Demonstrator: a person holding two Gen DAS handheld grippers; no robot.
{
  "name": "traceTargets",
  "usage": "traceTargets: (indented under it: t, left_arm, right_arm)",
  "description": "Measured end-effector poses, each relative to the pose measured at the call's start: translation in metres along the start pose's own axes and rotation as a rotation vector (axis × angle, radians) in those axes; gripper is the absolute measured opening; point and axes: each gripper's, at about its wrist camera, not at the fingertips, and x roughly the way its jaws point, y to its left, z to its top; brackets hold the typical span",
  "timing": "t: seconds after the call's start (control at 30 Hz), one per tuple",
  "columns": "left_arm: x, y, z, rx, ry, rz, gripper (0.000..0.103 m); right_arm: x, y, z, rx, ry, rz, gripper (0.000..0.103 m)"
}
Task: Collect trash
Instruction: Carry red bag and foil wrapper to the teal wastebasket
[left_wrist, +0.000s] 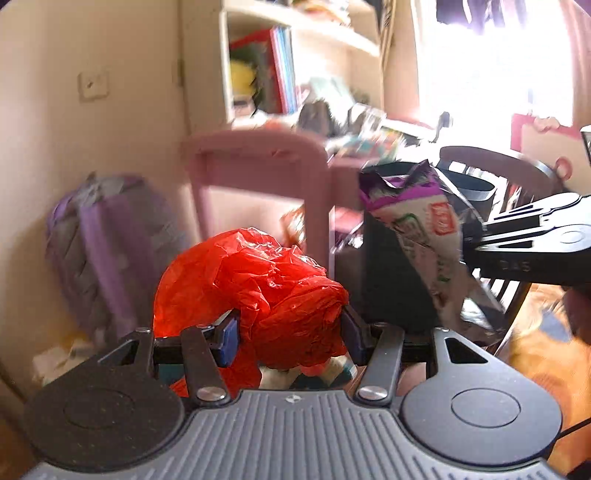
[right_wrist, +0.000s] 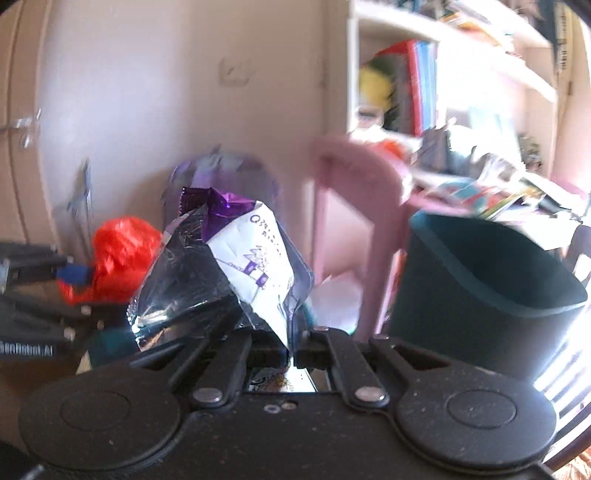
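The left hand-held gripper (left_wrist: 290, 326) is clamped on a crumpled red plastic bag (left_wrist: 255, 280) bulging between its pads. The right hand-held gripper (right_wrist: 291, 350) pinches a purple-and-white foil snack wrapper (right_wrist: 229, 258), beside a dark bin (right_wrist: 480, 288).

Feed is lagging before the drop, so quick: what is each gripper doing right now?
Left gripper: closed on the crumpled red plastic bag.
Right gripper: shut on the purple and white snack wrapper.
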Motion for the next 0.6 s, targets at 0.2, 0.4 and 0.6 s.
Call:
traceTargets:
  t: [0.2,0.4,0.6]
  left_arm:
    - [0.01,-0.051,0.062,0.01,-0.065,-0.057,0.054]
    - [0.03,-0.087,0.116,-0.045,-0.124,-0.13,0.054]
    - [0.063,-0.114,0.161,-0.128,-0.137,-0.205,0.054]
  right_arm:
    - [-0.021,-0.058,0.035,0.054,-0.087,-0.071,0.002]
    - [-0.033,-0.115,0.064,0.111,-0.142,-0.154,0.002]
    - [-0.036,-0.171,0.081,0.19,-0.179,-0.245,0.002]
